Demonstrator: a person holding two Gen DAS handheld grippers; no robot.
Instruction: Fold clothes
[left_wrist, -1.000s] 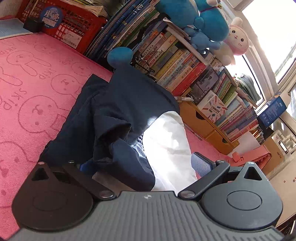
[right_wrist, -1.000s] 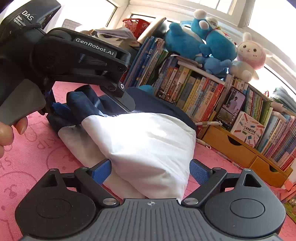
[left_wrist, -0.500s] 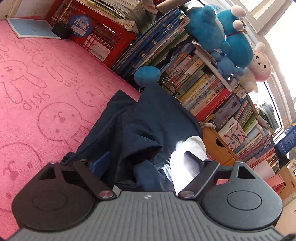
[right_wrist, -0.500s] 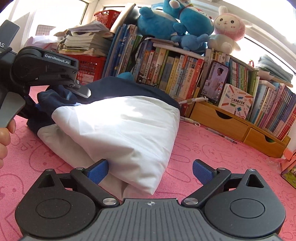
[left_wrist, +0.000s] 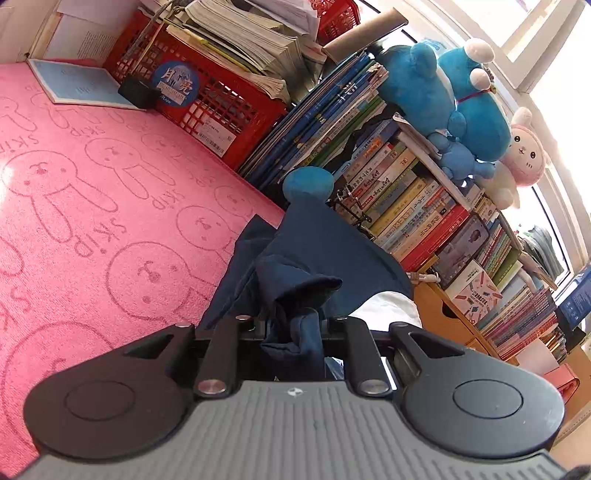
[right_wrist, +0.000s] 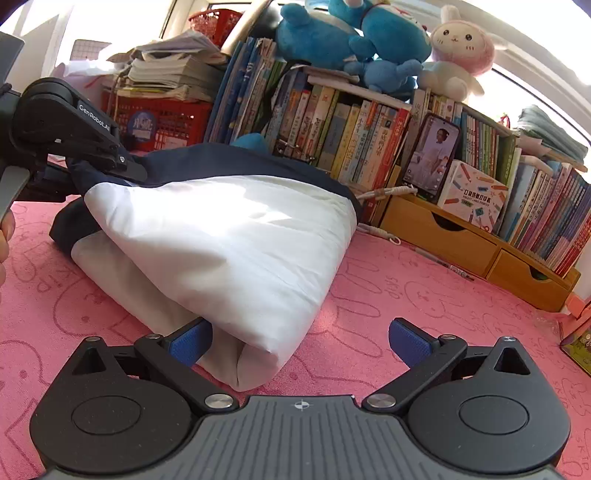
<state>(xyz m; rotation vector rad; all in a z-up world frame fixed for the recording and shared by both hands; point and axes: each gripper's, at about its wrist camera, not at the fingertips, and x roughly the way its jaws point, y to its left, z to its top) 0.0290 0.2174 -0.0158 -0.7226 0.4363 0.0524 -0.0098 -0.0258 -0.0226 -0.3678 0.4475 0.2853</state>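
Observation:
A navy and white garment (right_wrist: 229, 236) lies bunched on the pink rabbit-print mat (right_wrist: 388, 295). The white part faces my right gripper, and the navy part (left_wrist: 321, 254) faces my left one. My left gripper (left_wrist: 291, 328) is closing, its jaws narrow, with a bunched fold of navy cloth pinched between them. From the right wrist view, the left gripper (right_wrist: 125, 168) bites the navy edge at the bundle's upper left. My right gripper (right_wrist: 299, 343) is low on the mat, its jaws opening wide. The white bundle's near corner lies between its blue pads (right_wrist: 190, 343), nearest the left one.
Behind the garment stand a row of books (right_wrist: 351, 133), a red crate (left_wrist: 221, 110) stacked with papers, and blue and pink plush toys (right_wrist: 458, 55). Wooden drawers (right_wrist: 443, 236) sit at the right. A hand (right_wrist: 5, 236) shows at the left edge. Bare mat (left_wrist: 92, 206) stretches left.
My left jaws went from wide open to pinched on the navy fold. My right jaws spread a little wider, and the white bundle sits less deep between them.

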